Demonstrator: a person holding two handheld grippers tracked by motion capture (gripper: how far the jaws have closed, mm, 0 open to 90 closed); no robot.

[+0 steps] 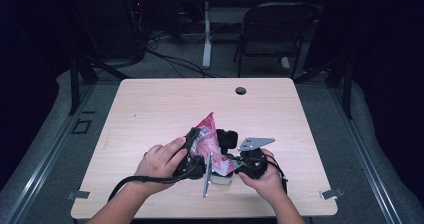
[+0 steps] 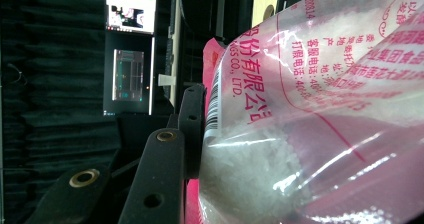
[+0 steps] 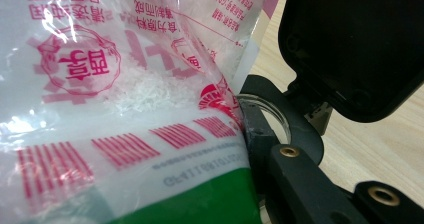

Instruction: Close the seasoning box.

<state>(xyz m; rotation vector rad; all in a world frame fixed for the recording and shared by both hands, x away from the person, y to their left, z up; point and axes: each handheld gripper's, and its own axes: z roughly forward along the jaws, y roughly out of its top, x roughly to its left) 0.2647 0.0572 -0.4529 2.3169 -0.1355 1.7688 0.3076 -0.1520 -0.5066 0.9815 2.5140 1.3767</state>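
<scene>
A clear plastic bag (image 1: 207, 134) with pink print and white granules inside is held up over the table's front middle between both grippers. My left gripper (image 1: 196, 143) is shut on its left side; in the left gripper view the bag (image 2: 310, 109) presses against the one visible jaw and hides the other. My right gripper (image 1: 226, 160) is shut on the bag's lower right part; in the right gripper view the bag (image 3: 115, 104) lies against the visible jaw. A small glass dish (image 1: 221, 180) stands on the table under the bag, and its rim (image 3: 272, 115) shows behind that jaw.
The wooden table (image 1: 165, 104) has a round cable hole (image 1: 240, 90) near its far edge and metal clips (image 1: 330, 194) at its front corners. A folding chair (image 1: 272, 29) stands beyond it. A black housing (image 3: 360, 44) hangs close by the right gripper's jaw.
</scene>
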